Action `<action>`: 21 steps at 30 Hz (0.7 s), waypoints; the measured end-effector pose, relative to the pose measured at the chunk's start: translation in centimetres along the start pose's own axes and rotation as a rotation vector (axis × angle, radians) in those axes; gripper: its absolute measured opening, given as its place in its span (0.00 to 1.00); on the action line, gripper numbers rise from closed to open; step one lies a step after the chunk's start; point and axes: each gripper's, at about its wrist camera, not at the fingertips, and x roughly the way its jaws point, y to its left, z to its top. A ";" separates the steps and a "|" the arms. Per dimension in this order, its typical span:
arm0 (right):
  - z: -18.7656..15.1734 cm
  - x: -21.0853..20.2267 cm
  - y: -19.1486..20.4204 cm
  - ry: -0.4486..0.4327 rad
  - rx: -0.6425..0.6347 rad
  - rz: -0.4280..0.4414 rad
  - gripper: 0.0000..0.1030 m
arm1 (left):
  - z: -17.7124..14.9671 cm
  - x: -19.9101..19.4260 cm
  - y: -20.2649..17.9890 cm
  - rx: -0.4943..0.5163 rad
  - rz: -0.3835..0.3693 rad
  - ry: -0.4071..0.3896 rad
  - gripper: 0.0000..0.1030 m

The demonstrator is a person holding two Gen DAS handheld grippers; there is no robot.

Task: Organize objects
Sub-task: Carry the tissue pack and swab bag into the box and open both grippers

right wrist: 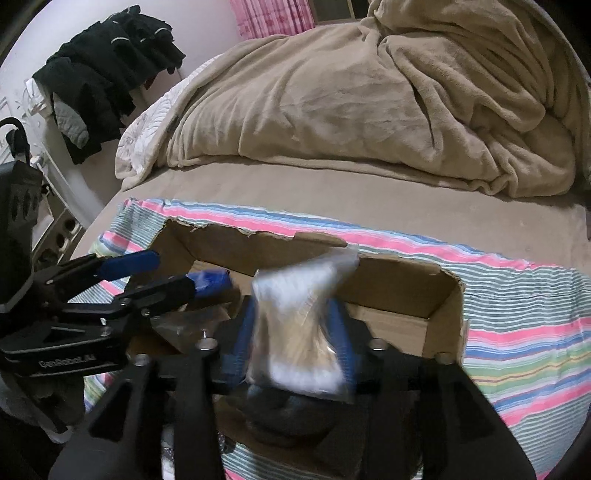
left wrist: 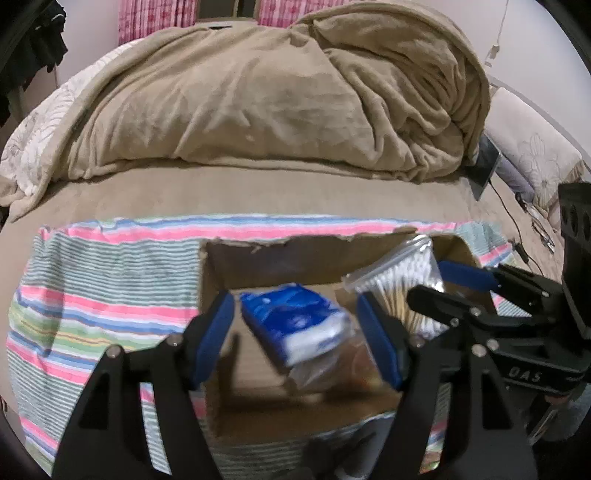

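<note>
- Two grippers hang over the cardboard box (left wrist: pixel 221 266) on the striped cloth (left wrist: pixel 92 295).
- Left gripper (left wrist: pixel 297 332): jaws spread wide, gripping nothing; the blue tissue pack (left wrist: pixel 295 321) lies between them, blurred.
- Right gripper (right wrist: pixel 291 339): clenched on the cotton swab bag (right wrist: pixel 299 332), just above the box.

Home bedroom: bed (left wrist: pixel 258 192) w/ rumpled tan blanket (left wrist: pixel 280 96), pink curtains (left wrist: pixel 147 18), clothes pile (right wrist: pixel 107 70).

Two marks can be read — "GenRobot.AI" in white on the left gripper (right wrist: pixel 147 269) body, and "DAS" on the right gripper (left wrist: pixel 447 284) body.
</note>
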 end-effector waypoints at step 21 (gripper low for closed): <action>-3.7 -7.3 1.4 -0.055 0.018 -0.027 0.64 | -4.0 -8.0 -1.0 0.003 0.008 -0.058 0.69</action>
